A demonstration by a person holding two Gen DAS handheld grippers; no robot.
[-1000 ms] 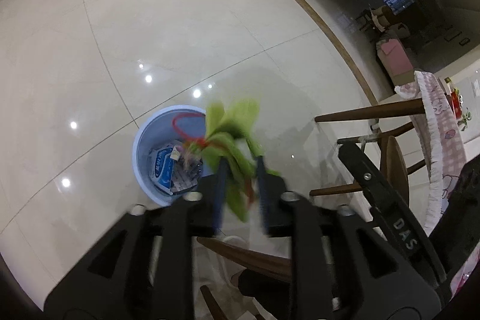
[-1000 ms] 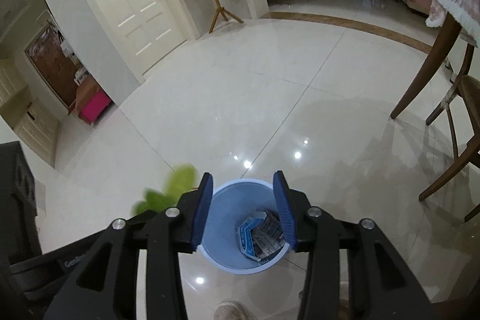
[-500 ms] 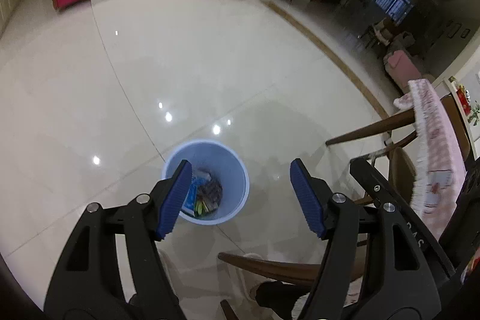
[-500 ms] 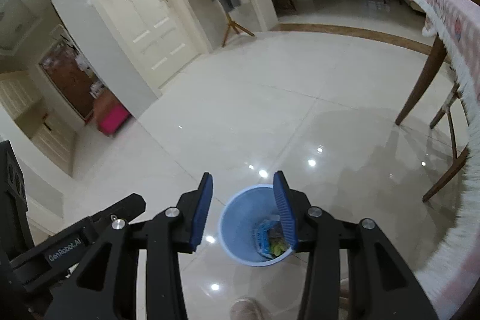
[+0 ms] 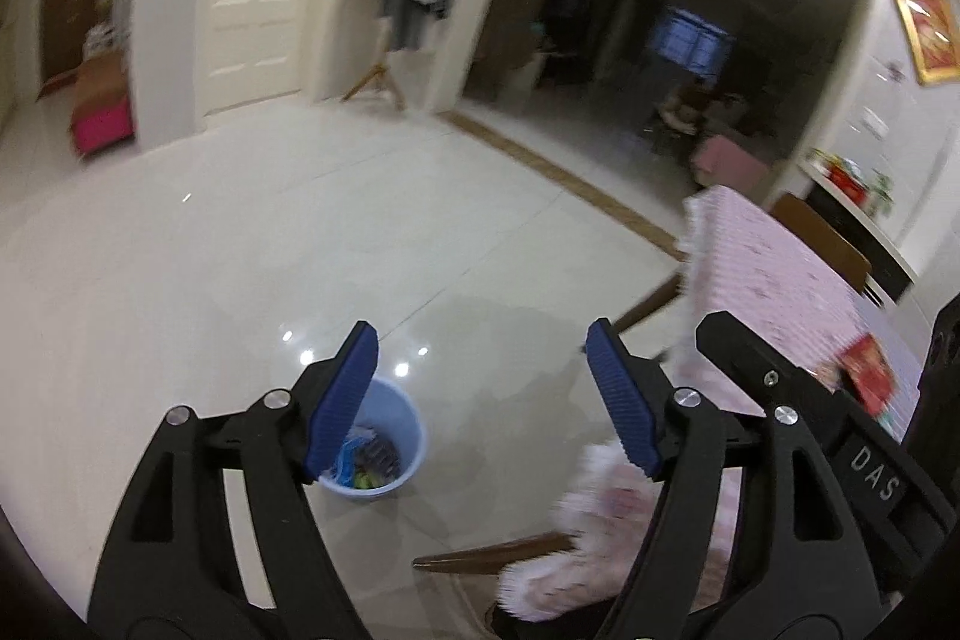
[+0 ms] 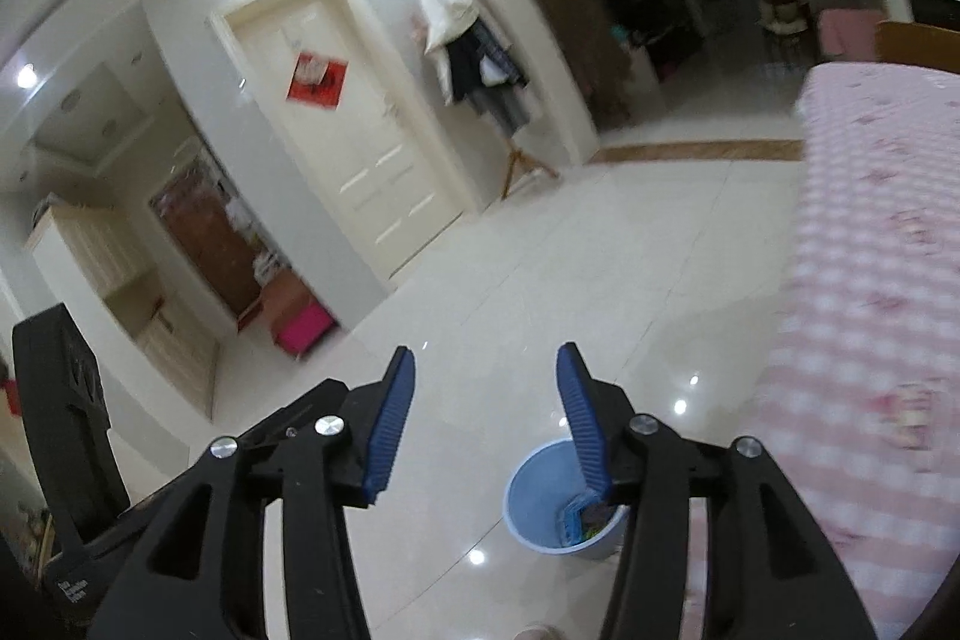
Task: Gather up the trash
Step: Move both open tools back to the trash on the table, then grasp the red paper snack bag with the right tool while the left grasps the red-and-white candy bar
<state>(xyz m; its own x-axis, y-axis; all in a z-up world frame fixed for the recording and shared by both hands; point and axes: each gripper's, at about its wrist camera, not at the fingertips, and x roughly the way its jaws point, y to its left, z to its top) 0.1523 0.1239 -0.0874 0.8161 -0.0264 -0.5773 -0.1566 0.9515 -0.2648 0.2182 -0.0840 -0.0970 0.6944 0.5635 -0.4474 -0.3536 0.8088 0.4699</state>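
A light blue trash bin (image 5: 401,442) stands on the white tiled floor, with wrappers (image 5: 369,463) lying inside it. It also shows in the right wrist view (image 6: 540,496), low and partly behind the right finger. My left gripper (image 5: 483,400) is open and empty, raised well above the bin. My right gripper (image 6: 486,421) is open and empty, also high above the floor. A red packet (image 5: 867,379) lies on the table's pink cloth at the far right.
A table with a pink checked cloth (image 6: 882,292) fills the right side. Wooden chair parts (image 5: 492,559) stand below its edge. A white door (image 6: 354,136), a coat stand with clothes (image 6: 474,58) and a pink box (image 6: 303,331) are at the back.
The left gripper opened and let go of the green trash, which now lies in the bin. Both grippers have risen and tilted up, away from the bin.
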